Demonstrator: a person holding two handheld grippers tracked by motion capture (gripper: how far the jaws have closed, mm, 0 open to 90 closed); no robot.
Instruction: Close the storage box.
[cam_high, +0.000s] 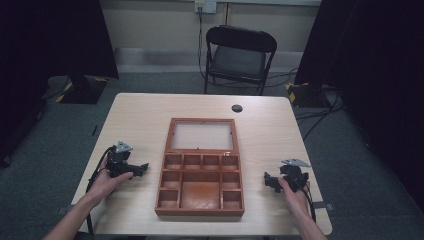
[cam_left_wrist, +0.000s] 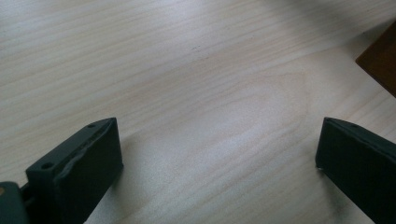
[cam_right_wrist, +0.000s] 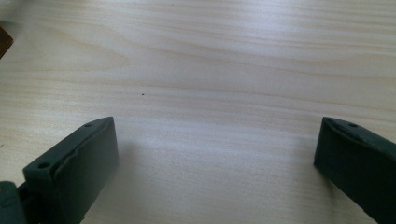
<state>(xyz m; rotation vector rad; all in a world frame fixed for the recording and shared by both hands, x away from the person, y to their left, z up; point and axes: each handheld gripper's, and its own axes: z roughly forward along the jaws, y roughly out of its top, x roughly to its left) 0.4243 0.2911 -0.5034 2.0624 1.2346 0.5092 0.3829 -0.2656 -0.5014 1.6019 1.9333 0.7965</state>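
I have bare table on both flanks of the open wooden box, which blocks the centre. Its flat-lying lid takes the middle ground; beyond it the tabletop runs free.

A studio-like lab: black curtains, taped stand bases, floor cables, folding chair, bare tabletop.

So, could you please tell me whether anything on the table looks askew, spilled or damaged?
Nothing stands out. The wooden box sits square on the table, lid laid open and flat behind it, compartments empty. The left gripper and right gripper rest beside it, jaws open and holding nothing.
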